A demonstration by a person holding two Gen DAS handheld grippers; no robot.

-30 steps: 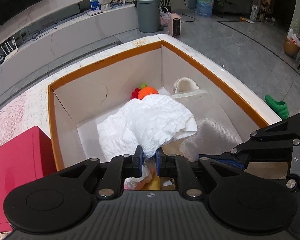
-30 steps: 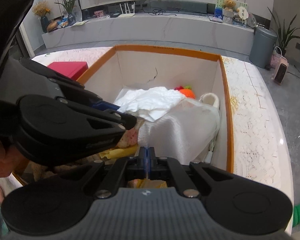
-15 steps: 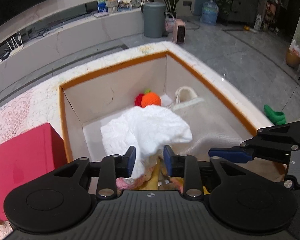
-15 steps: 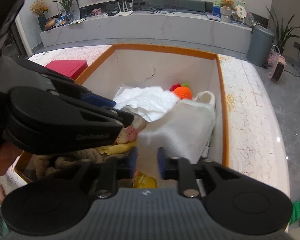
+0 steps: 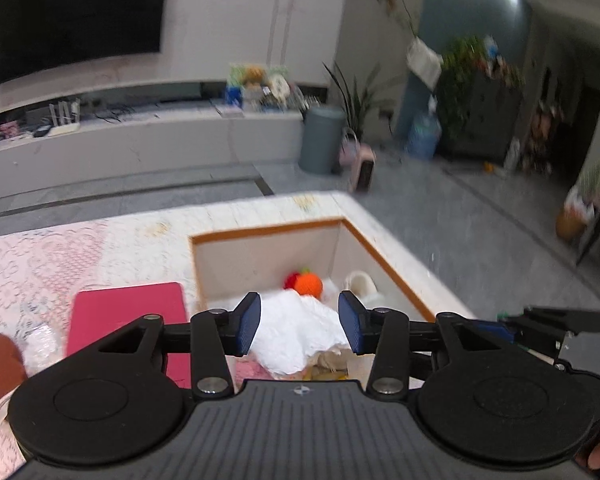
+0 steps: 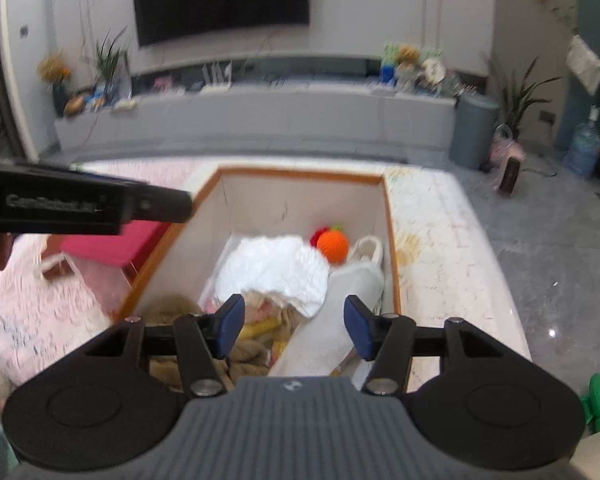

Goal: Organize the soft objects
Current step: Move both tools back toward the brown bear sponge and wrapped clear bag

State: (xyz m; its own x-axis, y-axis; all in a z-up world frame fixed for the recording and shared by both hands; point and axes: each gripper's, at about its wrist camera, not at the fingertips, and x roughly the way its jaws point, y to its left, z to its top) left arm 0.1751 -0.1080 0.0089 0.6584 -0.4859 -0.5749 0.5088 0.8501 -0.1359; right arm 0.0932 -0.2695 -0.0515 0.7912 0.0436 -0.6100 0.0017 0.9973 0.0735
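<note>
A: Which step is the person on?

B: It looks like a pause between placements. The left gripper [image 5: 299,325] is spread wide with nothing between its blue pads, held above the near end of the box [image 5: 268,230]. The right gripper [image 6: 294,328] is likewise spread and empty, above the same end.

A: And the soft things?

B: All inside the box. The white crumpled cloth [image 6: 274,270] lies on top of the pile, roughly in the middle. The cream towel [image 6: 336,326] sits along the right wall, touching the cloth's edge. An orange knitted ball [image 6: 332,245] rests at the far end with something red just behind it, and a pale slipper [image 6: 366,250] is beside it in the far right corner. Brownish plush and yellow bits show under the cloth at the near end.

A: Which way does the towel run?

B: Its long axis follows the box's length, near end to far end, sloping up toward the slipper. The cloth has no clear long axis; it is bunched.

A: What does the next move call for?

B: Probably another item from outside the box, though none is plainly visible; a red box [image 5: 126,322] and some wrapping lie on the lace tablecloth [image 5: 40,252] to the left. Otherwise a tidying press on the cloth, which would want a gentle downward approach. The pictures are blurred, so finer detail is uncertain.
</note>
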